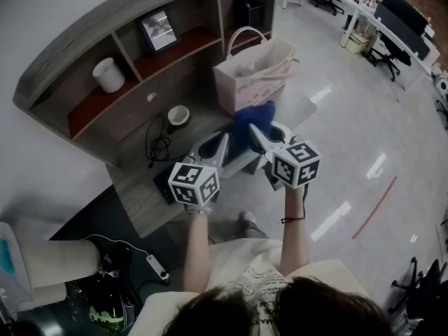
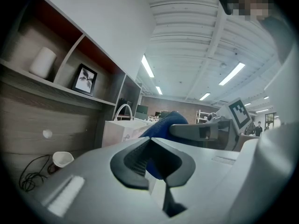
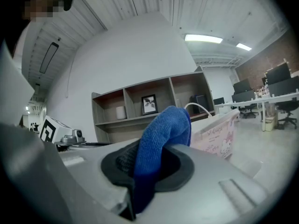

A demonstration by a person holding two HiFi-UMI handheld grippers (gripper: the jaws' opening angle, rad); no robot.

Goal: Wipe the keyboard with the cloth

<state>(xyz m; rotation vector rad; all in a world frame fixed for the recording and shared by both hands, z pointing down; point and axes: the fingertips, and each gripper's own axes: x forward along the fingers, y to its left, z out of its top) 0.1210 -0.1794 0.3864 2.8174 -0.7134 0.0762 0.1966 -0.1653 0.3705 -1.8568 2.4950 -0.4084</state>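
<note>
Grey wood desk point(image 1: 136, 203) and shelving point(image 1: 122, 117) fill the left of the head view: a white pot point(image 1: 108, 74) and a framed picture point(image 1: 158, 30) up on the shelves, a tangle of black cable point(image 1: 157, 145) and a small white cup point(image 1: 178, 115) below. Low down, a dark slab pokes out from behind the left marker cube, and that looks like the keyboard point(image 1: 163, 185), mostly hidden and well apart from the cloth.

Now the left gripper point(image 2: 150, 143): its ribbed pads are drawn in with a fold of blue wedged between them, so it appears to pinch one end. In the middle, the blue cloth point(image 3: 161, 134) is held up in the air between both tools, above the desk. The right gripper point(image 3: 152, 153) is clamped firmly on it, fabric bunching up out of the jaws and flopping over.

It's a soft, light, limp terry-type cloth, I'd say. It won't slip from ribbed pads, but it has no stiffness of its own. Best held by a bunched fold, leaving a loose wad free to drag over the keys. The keyboard is probably light enough to skid, so gentle pressure.

Behind sits a pale pink bag point(image 1: 252, 79) with a cartoon cat and pink lettering – too small to read. The cubes carry only black-and-white squares, and the shirt print is unreadable. Further right, shiny office floor point(image 1: 350, 138)
</note>
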